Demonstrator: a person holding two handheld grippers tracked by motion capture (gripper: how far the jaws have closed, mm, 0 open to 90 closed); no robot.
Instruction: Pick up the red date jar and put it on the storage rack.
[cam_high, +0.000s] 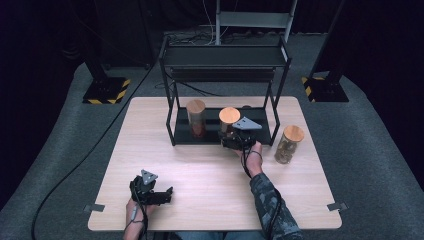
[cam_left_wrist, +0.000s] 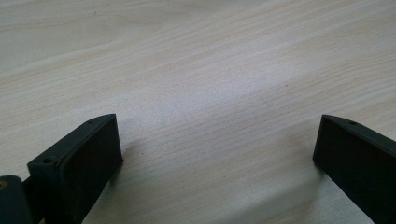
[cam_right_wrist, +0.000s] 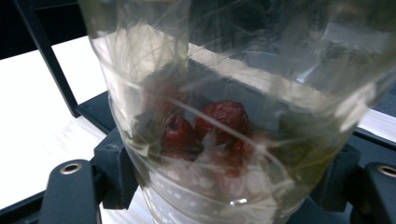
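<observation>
A clear glass jar (cam_right_wrist: 233, 116) with dark red dried fruit in its bottom sits between the black jaws of my right gripper (cam_right_wrist: 229, 186), which is shut on it. From above, that jar (cam_high: 228, 120) has a round wooden lid and stands at the lower shelf of a black metal rack (cam_high: 225, 60), with the right gripper (cam_high: 231, 137) at its near side. My left gripper (cam_high: 167, 192) rests near the table's front left, jaws open over bare wood (cam_left_wrist: 210, 93).
A second wooden-lidded jar (cam_high: 196, 117) stands on the rack's lower shelf, left of the held one. A third jar (cam_high: 288, 144) stands on the table right of the rack. The light wooden table (cam_high: 200, 165) has free room in its middle and front.
</observation>
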